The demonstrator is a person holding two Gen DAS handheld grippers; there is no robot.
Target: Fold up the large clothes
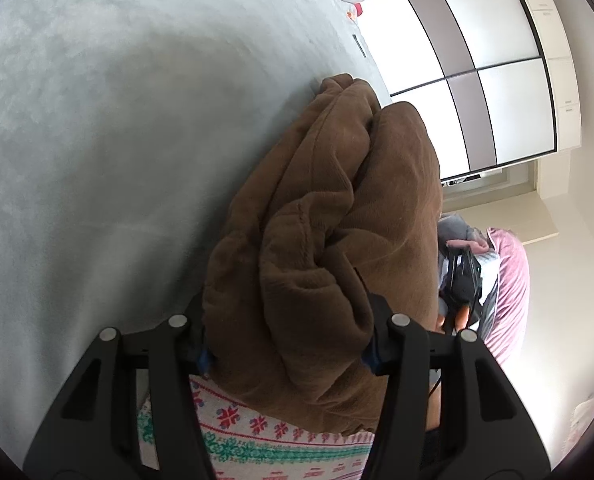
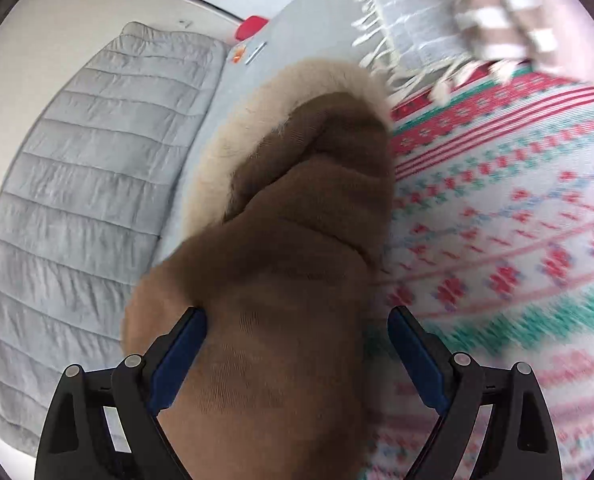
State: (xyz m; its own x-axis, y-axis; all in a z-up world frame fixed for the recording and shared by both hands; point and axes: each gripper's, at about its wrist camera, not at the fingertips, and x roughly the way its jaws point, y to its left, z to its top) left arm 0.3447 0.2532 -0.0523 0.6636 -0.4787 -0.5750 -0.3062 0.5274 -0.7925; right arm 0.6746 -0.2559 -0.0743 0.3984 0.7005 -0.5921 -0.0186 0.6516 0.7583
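A bulky brown fleece garment [image 1: 337, 208] lies bunched up, stretching away from me over the grey bed cover [image 1: 97, 140]. My left gripper [image 1: 285, 304] is closed on its near end, and the thick folds fill the gap between both pads. In the right wrist view the same brown garment [image 2: 289, 240] shows a beige furry lining [image 2: 257, 104]. It passes between the wide jaws of my right gripper [image 2: 297, 312]. The left pad [image 2: 179, 360] touches the cloth, while the right pad [image 2: 415, 360] stands apart from it. That view is blurred by motion.
A white blanket with red and green snowflake bands [image 2: 517, 220] lies under the garment, also seen as the patterned blanket [image 1: 257, 436]. A grey quilted duvet [image 2: 77, 180], a fringed grey throw [image 2: 409, 20], a pink cushion [image 1: 511, 280] and a wardrobe [image 1: 477, 72] surround the bed.
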